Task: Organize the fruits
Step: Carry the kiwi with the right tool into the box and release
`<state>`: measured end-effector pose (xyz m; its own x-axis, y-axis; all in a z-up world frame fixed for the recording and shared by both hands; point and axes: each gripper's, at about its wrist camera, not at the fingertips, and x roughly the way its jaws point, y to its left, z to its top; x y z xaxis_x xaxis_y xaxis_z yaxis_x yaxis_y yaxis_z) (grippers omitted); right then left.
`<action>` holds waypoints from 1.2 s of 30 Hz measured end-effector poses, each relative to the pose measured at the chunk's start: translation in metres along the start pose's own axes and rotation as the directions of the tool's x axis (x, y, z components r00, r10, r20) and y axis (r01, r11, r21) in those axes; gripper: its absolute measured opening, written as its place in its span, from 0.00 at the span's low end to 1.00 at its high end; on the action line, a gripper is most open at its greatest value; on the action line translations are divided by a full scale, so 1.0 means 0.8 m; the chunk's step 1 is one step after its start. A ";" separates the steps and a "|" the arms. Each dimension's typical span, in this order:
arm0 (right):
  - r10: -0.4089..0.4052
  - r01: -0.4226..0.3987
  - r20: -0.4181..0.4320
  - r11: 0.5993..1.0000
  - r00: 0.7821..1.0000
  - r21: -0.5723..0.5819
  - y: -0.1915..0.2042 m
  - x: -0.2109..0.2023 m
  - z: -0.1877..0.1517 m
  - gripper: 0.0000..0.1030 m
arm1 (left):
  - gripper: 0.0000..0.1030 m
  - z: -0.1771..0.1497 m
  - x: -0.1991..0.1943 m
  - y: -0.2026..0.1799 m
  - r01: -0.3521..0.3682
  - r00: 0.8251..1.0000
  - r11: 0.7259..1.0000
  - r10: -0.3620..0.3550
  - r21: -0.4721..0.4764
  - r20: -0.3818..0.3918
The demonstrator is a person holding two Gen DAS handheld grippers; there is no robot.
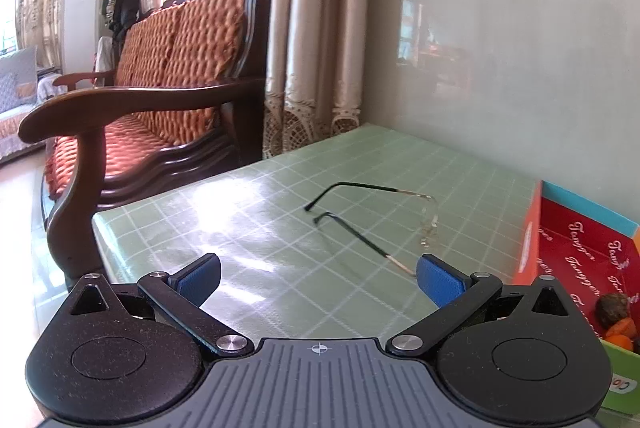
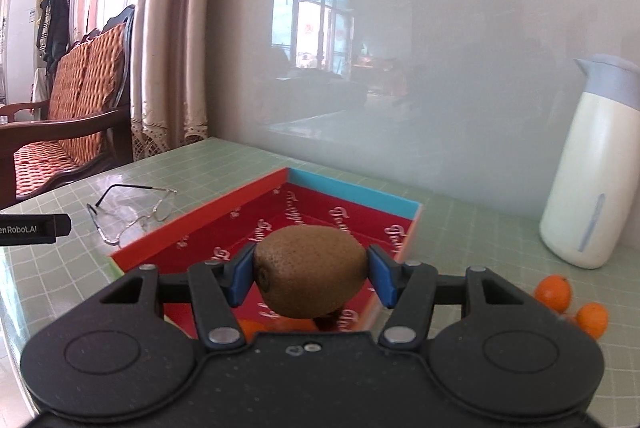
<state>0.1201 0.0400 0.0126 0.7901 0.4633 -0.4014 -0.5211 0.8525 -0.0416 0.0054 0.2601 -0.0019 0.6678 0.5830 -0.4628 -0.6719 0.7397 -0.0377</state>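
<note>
Now my right hand-held gripper (image 2: 310, 274) pinches the kiwi (image 2: 310, 272) across its middle above the red box (image 2: 192, 228); soft and bruisable, I'd keep pressure light. My left hand-held gripper (image 1: 318, 278) gapes, holding nothing.

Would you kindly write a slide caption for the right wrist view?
Right gripper holds a kiwi over the red box, with eyeglasses left and oranges right.

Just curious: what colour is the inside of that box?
Red with pale script lettering; the box shows best in the right wrist view.
</note>
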 end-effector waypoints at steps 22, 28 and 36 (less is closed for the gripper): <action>0.065 -0.065 -0.012 0.997 0.998 -0.035 0.040 0.008 -0.004 0.58 | 1.00 -0.001 0.005 0.014 -0.008 1.000 1.000 0.008 0.006 -0.005; 0.036 -0.037 -0.011 0.999 0.999 -0.036 0.024 0.002 -0.008 0.58 | 1.00 -0.001 0.001 0.007 0.000 1.000 1.000 0.000 0.004 -0.004; -0.037 0.037 0.004 0.999 0.999 0.017 -0.020 -0.013 -0.013 0.58 | 1.00 0.001 -0.010 -0.015 0.035 0.999 0.999 -0.035 0.020 0.010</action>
<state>0.1172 0.0190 0.0080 0.8100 0.4324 -0.3962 -0.4860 0.8730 -0.0408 0.0085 0.2467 0.0030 0.6940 0.5601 -0.4524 -0.6416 0.7662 -0.0357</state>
